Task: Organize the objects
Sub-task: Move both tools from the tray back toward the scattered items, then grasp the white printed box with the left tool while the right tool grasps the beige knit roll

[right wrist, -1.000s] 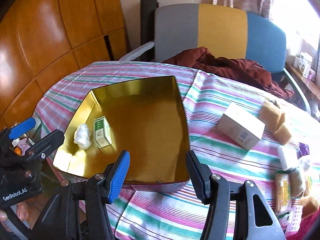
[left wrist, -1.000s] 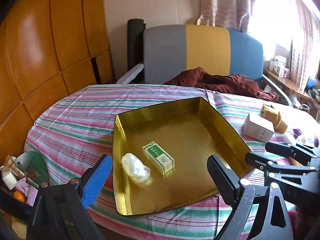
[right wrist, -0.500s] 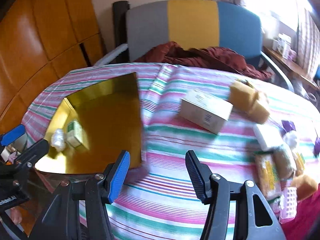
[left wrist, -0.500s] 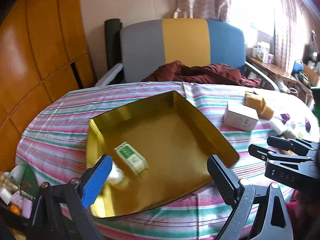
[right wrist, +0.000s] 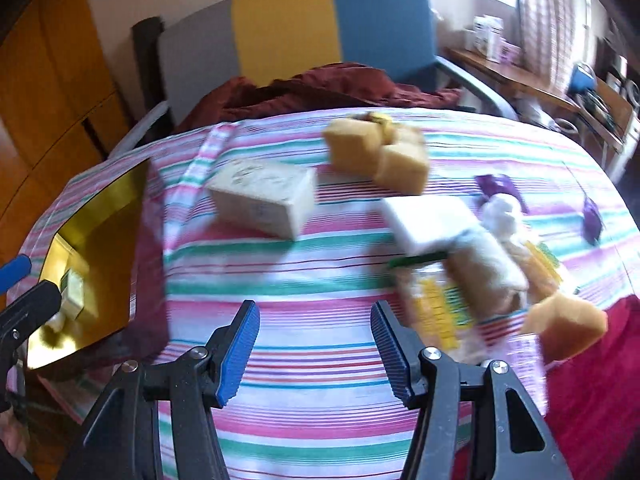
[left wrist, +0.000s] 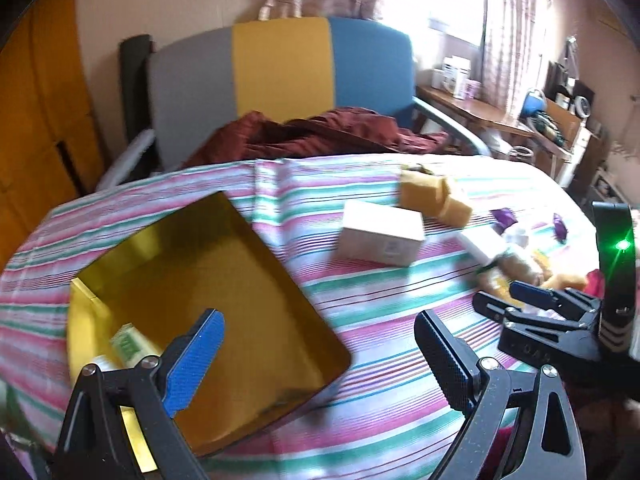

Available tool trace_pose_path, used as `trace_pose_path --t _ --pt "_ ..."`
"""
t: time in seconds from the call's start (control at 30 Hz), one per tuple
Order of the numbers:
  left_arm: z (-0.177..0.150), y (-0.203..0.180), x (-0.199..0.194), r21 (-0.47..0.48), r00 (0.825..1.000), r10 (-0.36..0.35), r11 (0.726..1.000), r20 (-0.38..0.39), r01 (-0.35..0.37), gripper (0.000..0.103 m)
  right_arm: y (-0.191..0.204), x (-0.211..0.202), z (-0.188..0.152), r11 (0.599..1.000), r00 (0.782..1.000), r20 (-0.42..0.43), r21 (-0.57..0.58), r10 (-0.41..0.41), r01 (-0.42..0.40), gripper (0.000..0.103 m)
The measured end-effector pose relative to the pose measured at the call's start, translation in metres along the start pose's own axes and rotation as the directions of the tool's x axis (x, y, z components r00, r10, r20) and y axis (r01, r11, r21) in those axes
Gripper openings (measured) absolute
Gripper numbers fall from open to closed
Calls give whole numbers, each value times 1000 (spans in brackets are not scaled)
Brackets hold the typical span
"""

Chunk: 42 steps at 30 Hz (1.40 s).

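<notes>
Both claws are carried empty with jaws apart: the right gripper [right wrist: 314, 350] over bare striped tablecloth [right wrist: 320, 280], the left gripper [left wrist: 320, 356] at the near edge of the gold tray [left wrist: 224, 288]. A small green box [left wrist: 130, 345] lies in the tray. A pick step is judged in hand. Next, alignment over the wrapped snacks [right wrist: 460, 280], the white box [right wrist: 264, 196] or the far sponges [right wrist: 376, 152] is called for.

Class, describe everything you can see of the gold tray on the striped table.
The gold tray is a shallow, rectangular tin with rounded corners, low upright walls and a shiny, mirror-like metal finish. It lies flat on the striped tablecloth near the table's left edge. Inside, at its near left corner, lie a small green-and-white box and a white wrapped lump. Neither gripper touches it.
</notes>
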<state>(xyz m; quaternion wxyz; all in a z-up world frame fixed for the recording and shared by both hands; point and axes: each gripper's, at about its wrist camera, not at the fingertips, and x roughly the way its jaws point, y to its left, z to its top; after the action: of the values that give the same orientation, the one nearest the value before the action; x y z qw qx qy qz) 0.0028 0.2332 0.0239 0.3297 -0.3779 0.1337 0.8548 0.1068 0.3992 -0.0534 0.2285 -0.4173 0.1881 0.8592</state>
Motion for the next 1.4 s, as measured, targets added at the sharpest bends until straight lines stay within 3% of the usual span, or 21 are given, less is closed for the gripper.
trace_pose_path --t 0.2,0.5,0.73,0.93,1.07,1.2,1.23,1.33,1.4 --pt "31 -32 36 13 996 -75 997 -50 76 97 -26 -6 13 998 999 13 46 -34 33 58" --pt "58 -55 110 -83 972 -145 988 -187 131 98 -63 -17 41 992 993 52 70 -110 107 60" --pt "74 -44 161 -235 956 -174 965 -238 118 102 -97 -8 56 985 987 77 112 -142 133 60" --pt "88 -27 196 -326 947 -173 942 -271 79 103 -112 10 51 982 993 32 158 -112 105 60" --pt "100 -26 216 -305 946 -147 951 -289 55 103 -118 4 51 976 991 67 193 -112 97 60" --pt "105 -39 225 -211 942 -108 977 -318 41 103 -134 0 52 961 989 85 261 -122 97 60" --pt "103 -43 225 -184 943 -92 982 -320 33 102 -140 -1 52 955 989 85 282 -124 96 60" --pt "93 -51 224 -92 943 -55 995 -328 26 86 -155 -3 51 934 988 91 345 -128 89 60" --pt "84 -53 220 -85 941 -79 995 -329 53 67 -167 -6 51 916 986 104 394 -131 80 60"
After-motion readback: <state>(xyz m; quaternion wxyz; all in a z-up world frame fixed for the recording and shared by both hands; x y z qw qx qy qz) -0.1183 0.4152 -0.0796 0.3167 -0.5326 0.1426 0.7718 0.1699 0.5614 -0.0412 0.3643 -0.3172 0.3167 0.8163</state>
